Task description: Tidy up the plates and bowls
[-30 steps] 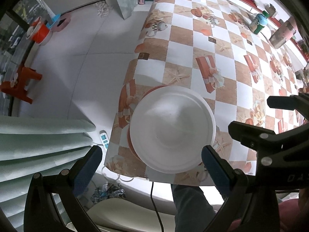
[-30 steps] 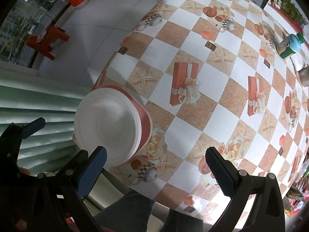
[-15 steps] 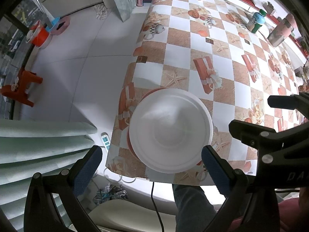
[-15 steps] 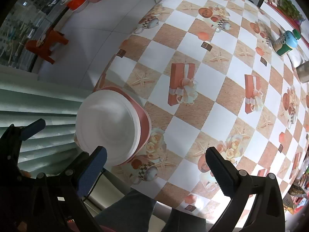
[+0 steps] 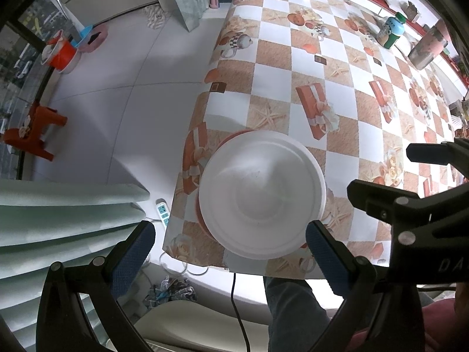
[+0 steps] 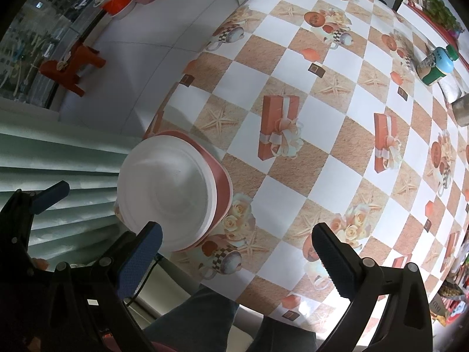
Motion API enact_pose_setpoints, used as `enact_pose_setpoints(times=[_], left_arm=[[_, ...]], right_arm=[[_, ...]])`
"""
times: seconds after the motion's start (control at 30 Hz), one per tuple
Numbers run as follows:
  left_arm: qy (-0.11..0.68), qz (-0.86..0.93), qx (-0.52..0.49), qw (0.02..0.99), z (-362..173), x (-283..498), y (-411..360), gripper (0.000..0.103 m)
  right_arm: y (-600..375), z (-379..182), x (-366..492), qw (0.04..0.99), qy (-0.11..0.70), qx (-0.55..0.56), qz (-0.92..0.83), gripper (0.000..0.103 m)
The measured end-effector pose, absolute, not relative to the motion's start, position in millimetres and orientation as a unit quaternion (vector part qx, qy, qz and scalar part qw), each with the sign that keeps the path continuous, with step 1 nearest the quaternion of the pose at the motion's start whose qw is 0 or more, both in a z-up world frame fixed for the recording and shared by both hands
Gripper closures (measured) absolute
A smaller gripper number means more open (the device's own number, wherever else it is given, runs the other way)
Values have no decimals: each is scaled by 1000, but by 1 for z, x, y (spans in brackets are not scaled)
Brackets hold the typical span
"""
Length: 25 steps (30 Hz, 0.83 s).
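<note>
Left wrist view, white bowl [image 5: 262, 198] stack unmoved, left gripper [image 5: 230, 252] apparently slightly higher

Open tabletop [image 6: 307, 152], stacked dishes [image 5: 262, 198] near corner

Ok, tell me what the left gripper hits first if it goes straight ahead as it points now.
Probably the upturned white bowl stacked on pink dishes near the table corner; it sits between the left gripper's open jaws. Depth is unclear.
</note>
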<state>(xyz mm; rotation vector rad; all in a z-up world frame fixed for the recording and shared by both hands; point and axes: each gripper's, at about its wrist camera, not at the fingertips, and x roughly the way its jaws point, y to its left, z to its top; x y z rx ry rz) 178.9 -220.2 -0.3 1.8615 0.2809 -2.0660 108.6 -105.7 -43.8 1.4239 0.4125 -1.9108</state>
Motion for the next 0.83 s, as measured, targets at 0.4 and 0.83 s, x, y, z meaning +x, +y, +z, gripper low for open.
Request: enact_pose_setpoints(times=[0.4, 0.83], left_arm=[[97, -726, 659, 174, -1, 178, -219, 0], [110, -740, 637, 187, 10, 176, -227, 0]], right_arm=[[-105, -45, 108, 354, 157, 552, -739, 0], [-105, -46, 104, 368, 154, 555, -730, 0]])
